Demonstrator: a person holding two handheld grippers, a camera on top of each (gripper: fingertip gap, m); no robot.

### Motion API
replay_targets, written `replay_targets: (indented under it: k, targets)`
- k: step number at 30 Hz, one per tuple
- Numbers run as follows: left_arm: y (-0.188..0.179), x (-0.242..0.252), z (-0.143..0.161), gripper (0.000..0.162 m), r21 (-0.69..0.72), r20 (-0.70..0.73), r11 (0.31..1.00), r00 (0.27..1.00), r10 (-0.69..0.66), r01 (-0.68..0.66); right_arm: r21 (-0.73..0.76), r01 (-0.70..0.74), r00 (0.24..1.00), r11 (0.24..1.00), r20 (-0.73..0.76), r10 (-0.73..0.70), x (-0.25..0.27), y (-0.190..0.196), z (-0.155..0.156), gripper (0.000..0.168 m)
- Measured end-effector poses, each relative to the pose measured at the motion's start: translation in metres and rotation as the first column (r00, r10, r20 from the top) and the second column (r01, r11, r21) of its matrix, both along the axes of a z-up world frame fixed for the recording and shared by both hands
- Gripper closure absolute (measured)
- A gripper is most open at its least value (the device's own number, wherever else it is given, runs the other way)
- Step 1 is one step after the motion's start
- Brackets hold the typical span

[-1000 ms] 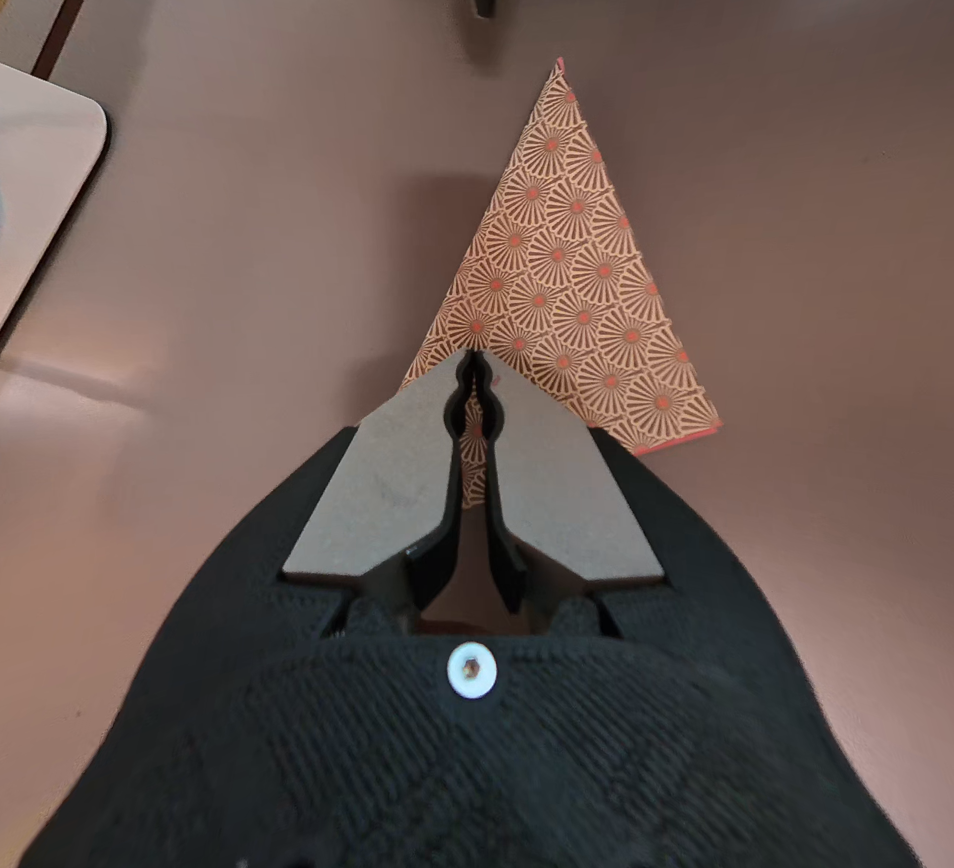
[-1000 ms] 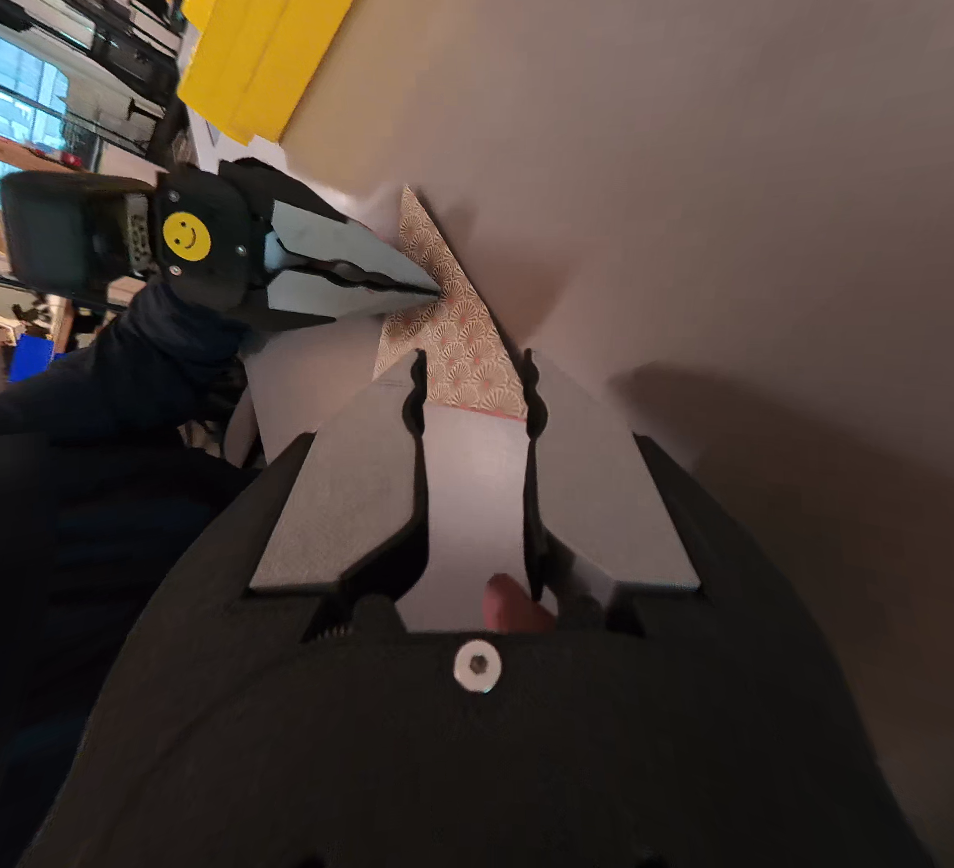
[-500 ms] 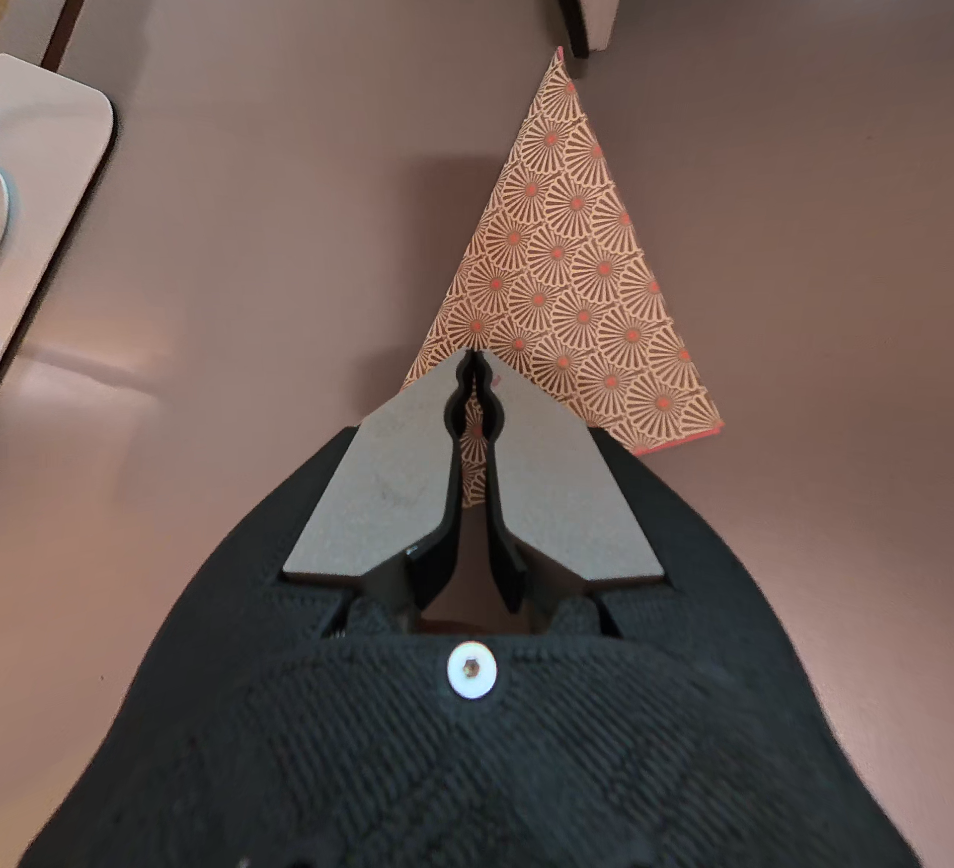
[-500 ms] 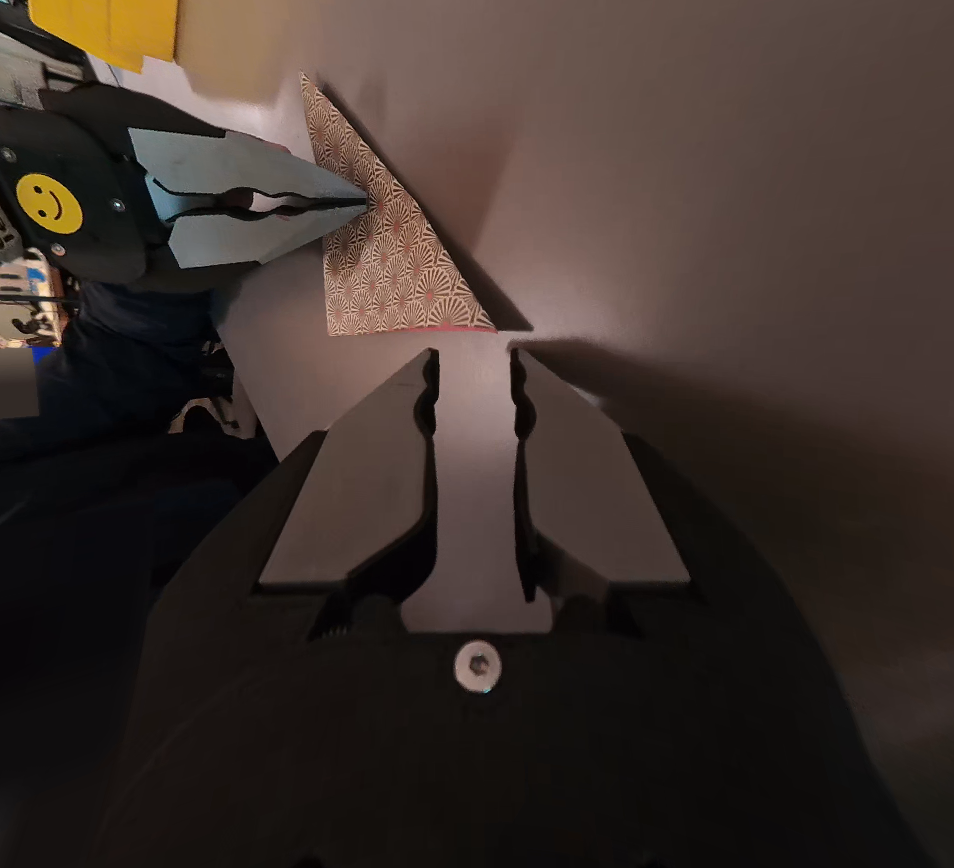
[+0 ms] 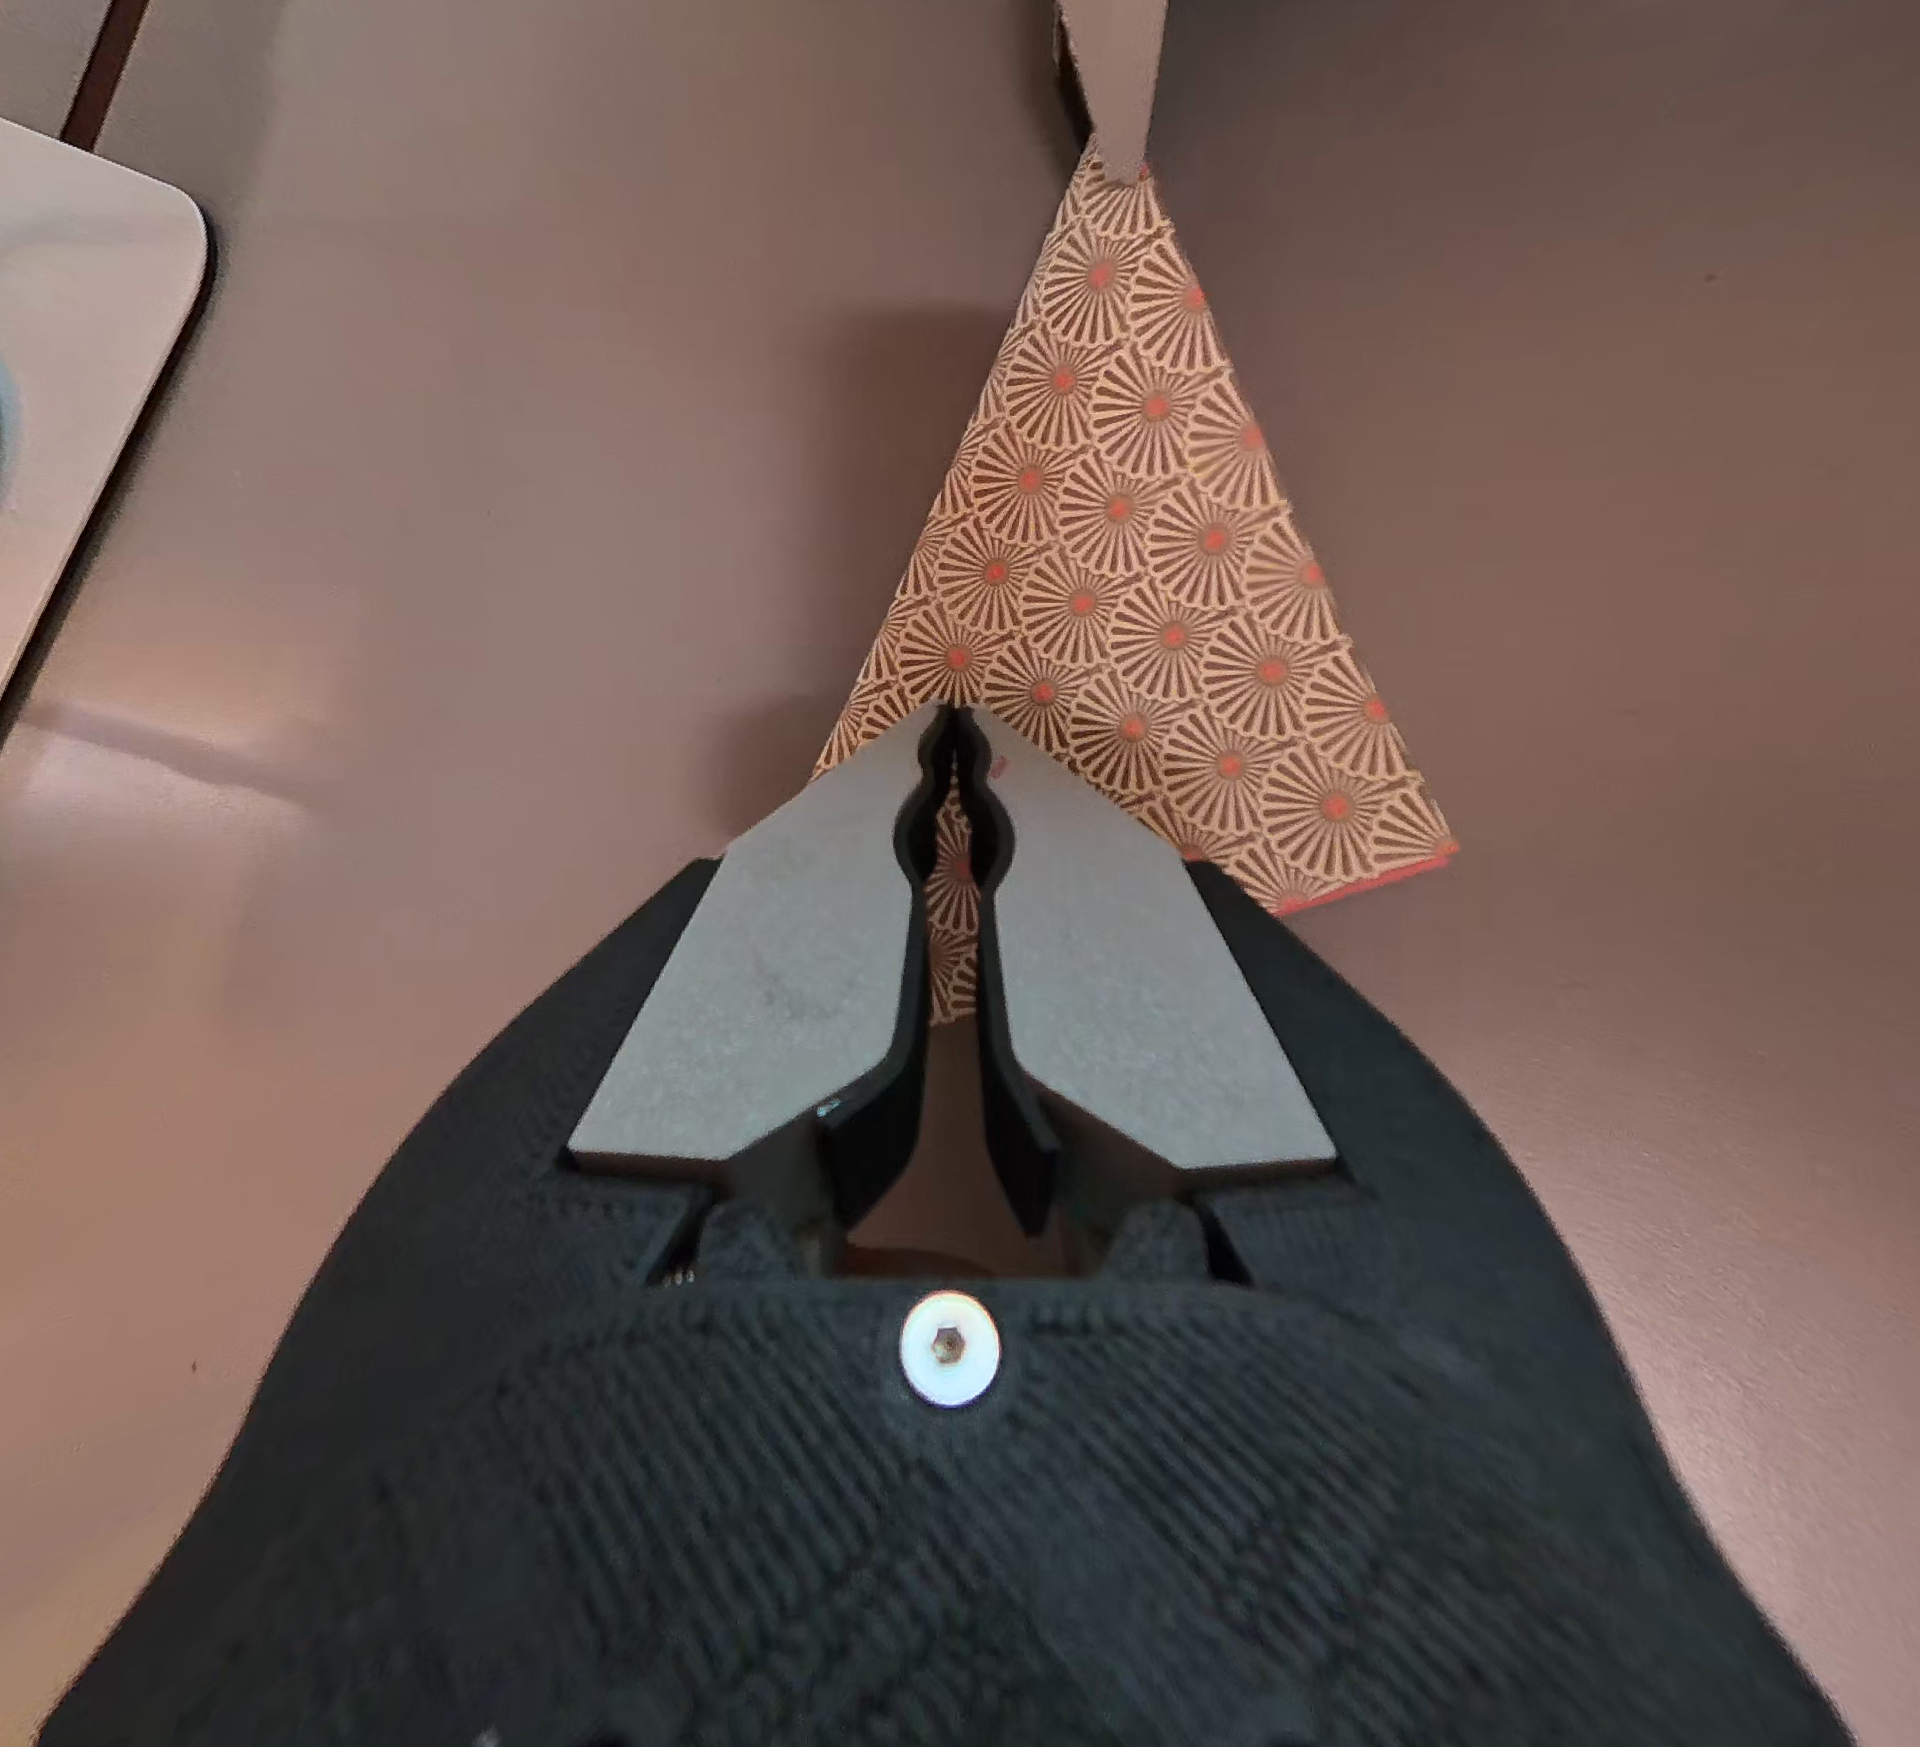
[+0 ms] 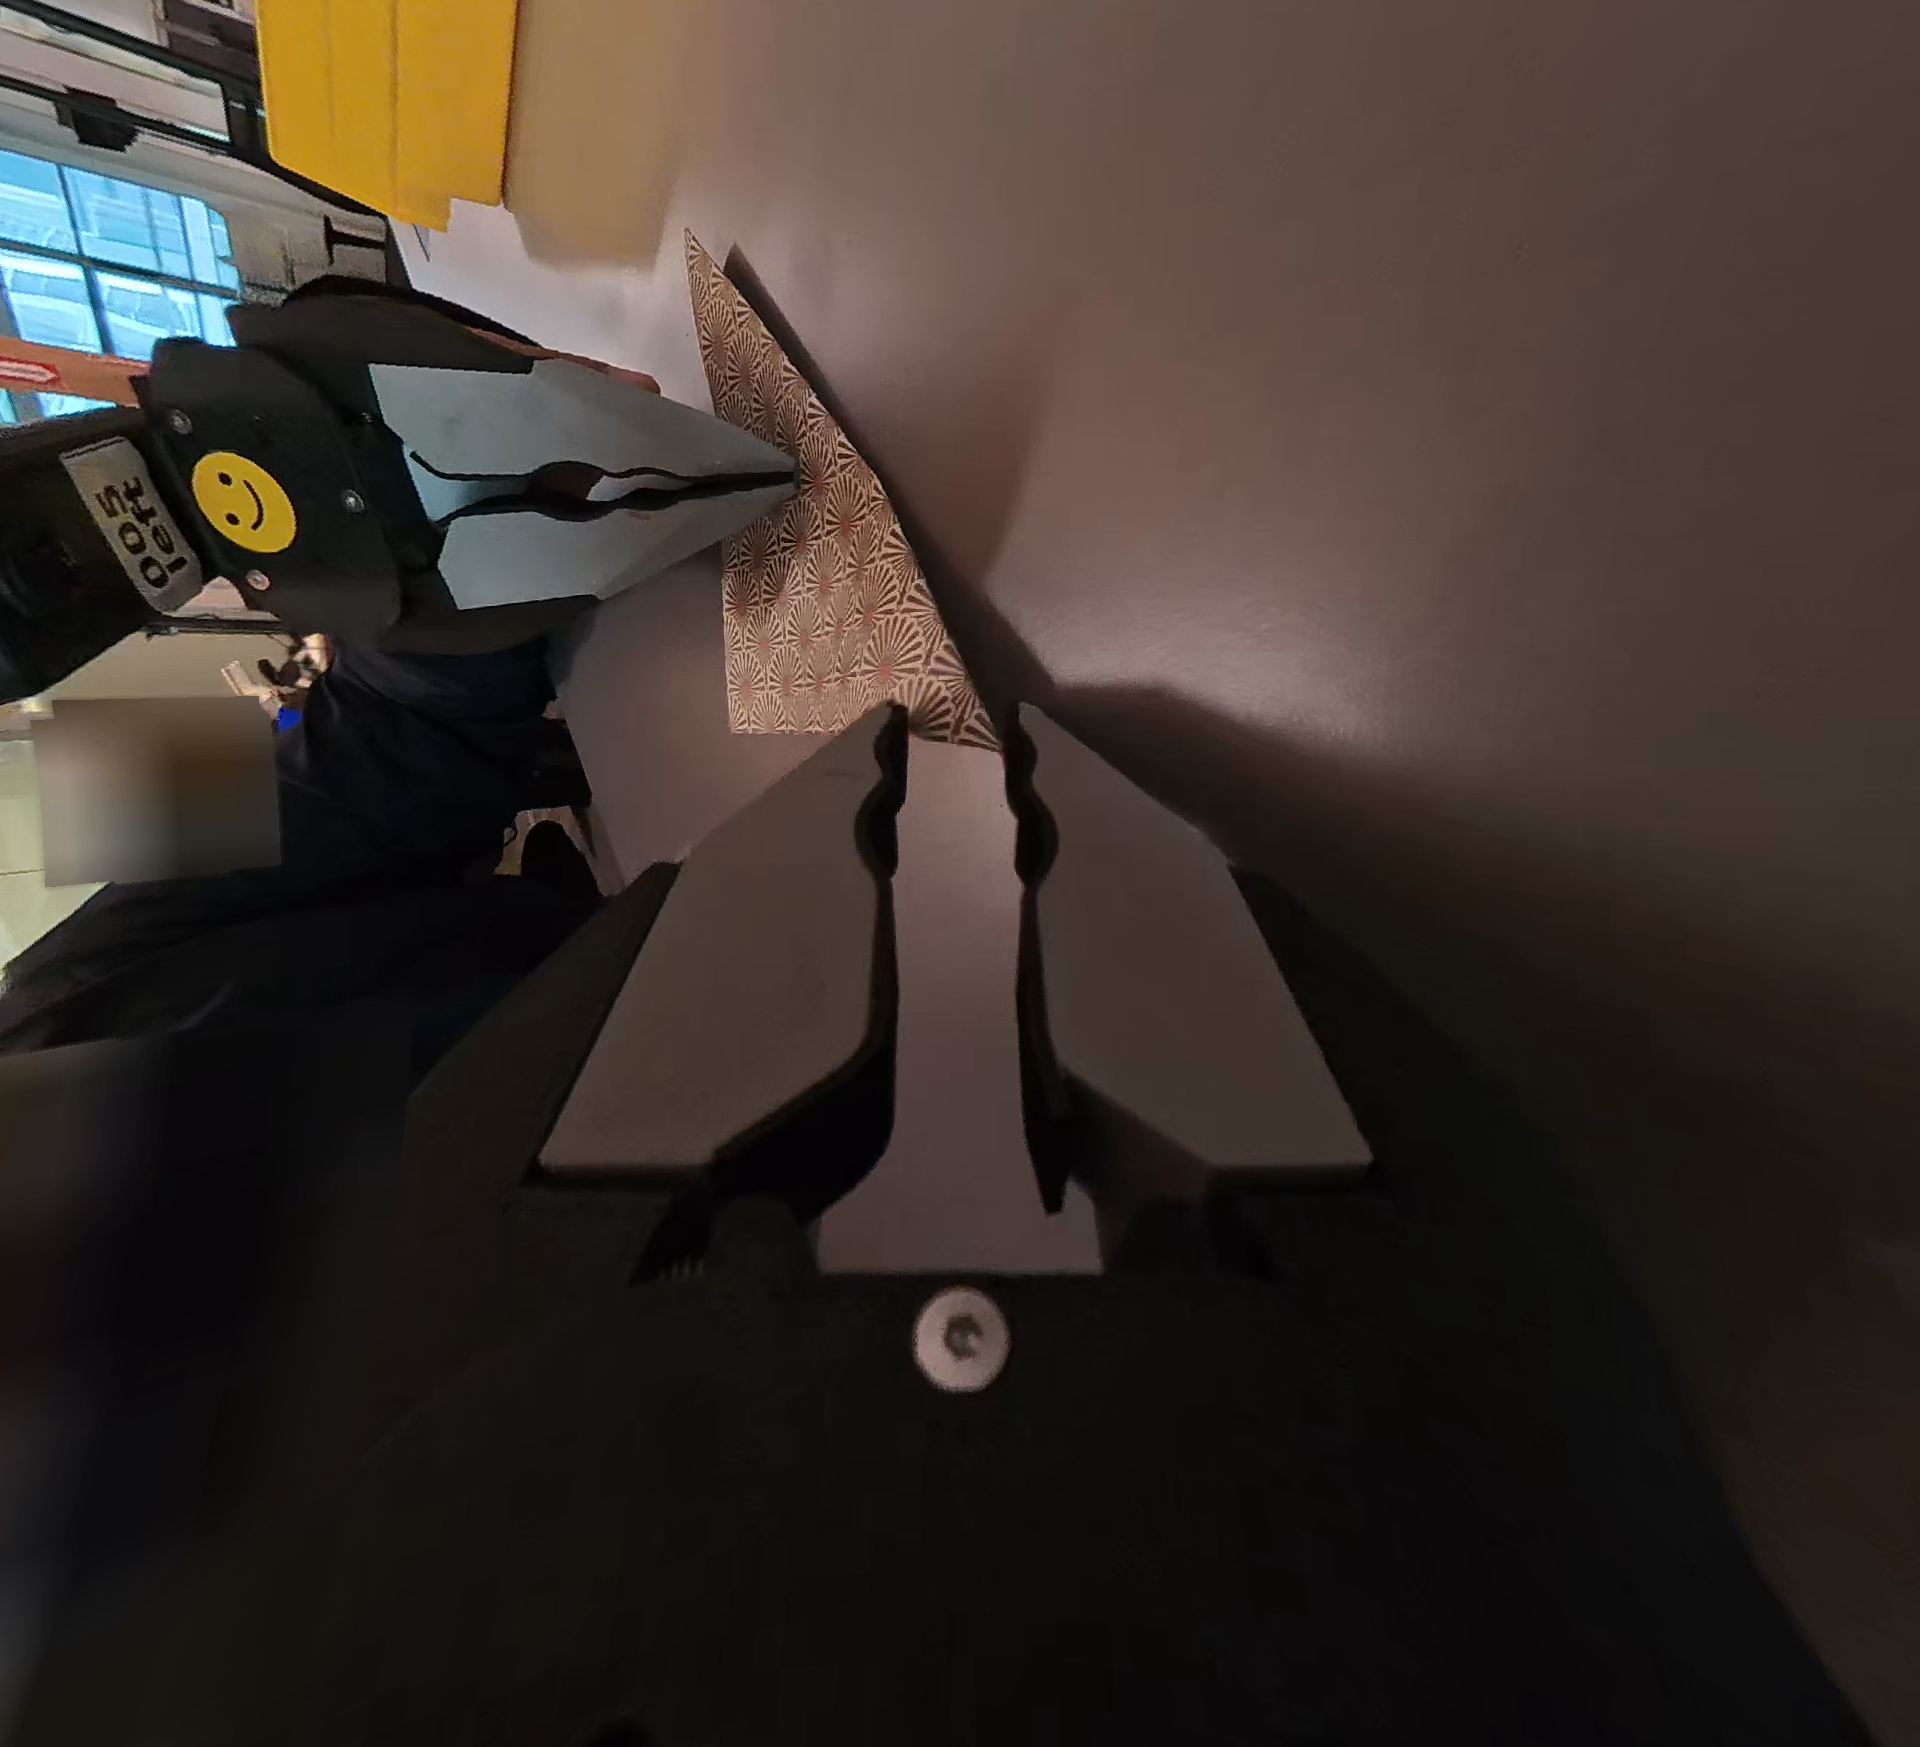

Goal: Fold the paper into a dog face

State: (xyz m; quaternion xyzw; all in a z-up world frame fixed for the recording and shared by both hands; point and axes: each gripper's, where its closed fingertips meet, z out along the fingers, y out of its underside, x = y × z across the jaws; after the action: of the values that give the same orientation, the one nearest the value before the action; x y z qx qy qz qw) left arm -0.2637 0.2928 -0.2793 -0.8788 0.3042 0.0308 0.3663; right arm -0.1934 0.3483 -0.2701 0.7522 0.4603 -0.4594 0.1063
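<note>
The patterned paper [image 5: 1132, 554] lies folded into a triangle on the brown table [image 5: 520, 347]. My left gripper [image 5: 951, 718] is shut, with its tips resting on the paper near its long left edge. It also shows in the right wrist view [image 6: 784, 482], touching the paper [image 6: 821, 596]. My right gripper [image 6: 956, 726] is open and empty, turned on its side, with its tips at the paper's near corner. One of its fingers [image 5: 1117, 14] reaches down to the paper's far tip in the left wrist view.
A yellow box [image 6: 384, 14] stands on the table beyond the paper in the right wrist view. A pale board with a rounded corner [image 5: 83, 326] lies at the left edge of the left wrist view. A person in dark clothing [image 6: 416, 762] is behind the left gripper. One gripper's finger ends stand about 10 cm off the other's.
The right gripper has drawn back off the paper, narrowed somewhat, and come in again until its tips reach the paper's corner. The left gripper and the paper have stayed in place.
</note>
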Motion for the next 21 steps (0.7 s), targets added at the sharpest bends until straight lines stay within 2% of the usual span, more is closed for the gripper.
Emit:
replay_targets:
  k: [5, 10, 16, 21]
  targets:
    - [0.0, 0.0, 0.0, 0.162, 0.001, -0.006, 1.0, 1.0, 0.004, -0.004, 0.021, -0.023, 1.0, 1.0, -0.001, 0.023, -0.004, -0.005, 0.0, 0.152]
    - [0.001, 0.0, 0.0, 0.162, 0.007, -0.029, 1.0, 1.0, 0.003, -0.003, 0.087, -0.049, 0.999, 0.995, 0.023, 0.047, -0.003, -0.003, -0.006, 0.168]
    - [0.006, 0.022, 0.004, 0.162, 0.006, 0.04, 0.999, 0.998, -0.043, 0.043, 0.203, -0.095, 0.995, 0.975, 0.022, 0.093, -0.007, -0.006, -0.003, 0.168]
    - [0.012, 0.033, 0.001, 0.162, 0.022, -0.012, 0.997, 0.997, -0.074, 0.074, 0.313, -0.119, 0.993, 0.942, 0.022, 0.118, -0.009, -0.004, 0.001, 0.168]
